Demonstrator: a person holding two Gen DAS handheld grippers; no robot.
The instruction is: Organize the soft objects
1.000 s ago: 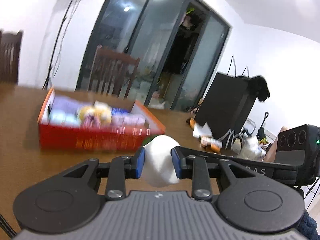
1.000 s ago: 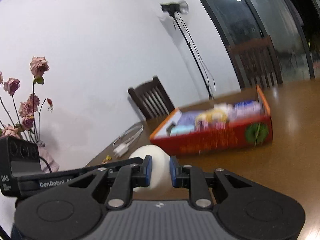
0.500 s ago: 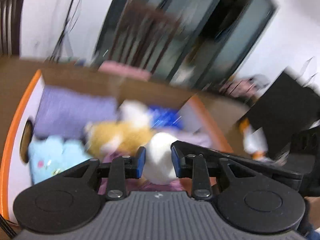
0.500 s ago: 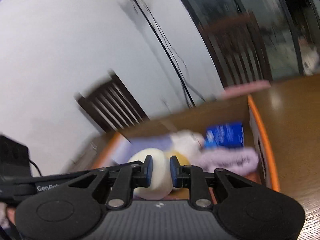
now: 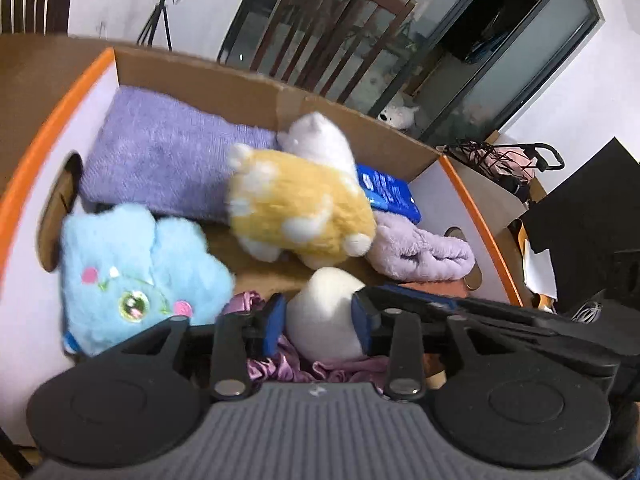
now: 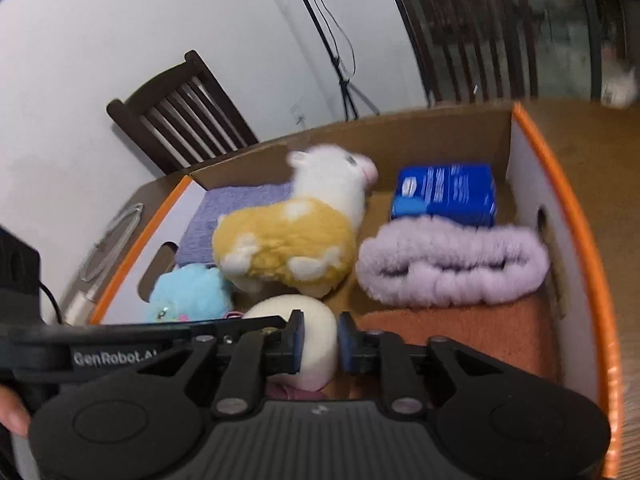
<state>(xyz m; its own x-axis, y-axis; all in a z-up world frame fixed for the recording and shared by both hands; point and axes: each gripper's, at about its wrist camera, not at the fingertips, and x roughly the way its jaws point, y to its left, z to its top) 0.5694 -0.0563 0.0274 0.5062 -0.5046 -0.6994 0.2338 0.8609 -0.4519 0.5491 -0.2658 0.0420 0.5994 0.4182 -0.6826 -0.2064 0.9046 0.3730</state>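
Both grippers hold one white soft lump low over the near end of an orange-rimmed cardboard box. My left gripper has its blue pads against the lump's sides while its jaws are opening. My right gripper is shut on the same lump. Under the lump lies a pink satin cloth. The box also holds a blue plush, a yellow-and-white llama plush, a purple towel, a lilac fluffy roll and a blue packet.
An orange-brown cloth fills the box's near right corner. Dark wooden chairs stand behind the box, with a tripod by the wall. A black bag and clutter lie to the right on the brown table.
Both grippers carried the white lump from in front of the box to over its inside and tilted downward. The left pads now stand a little wider apart.
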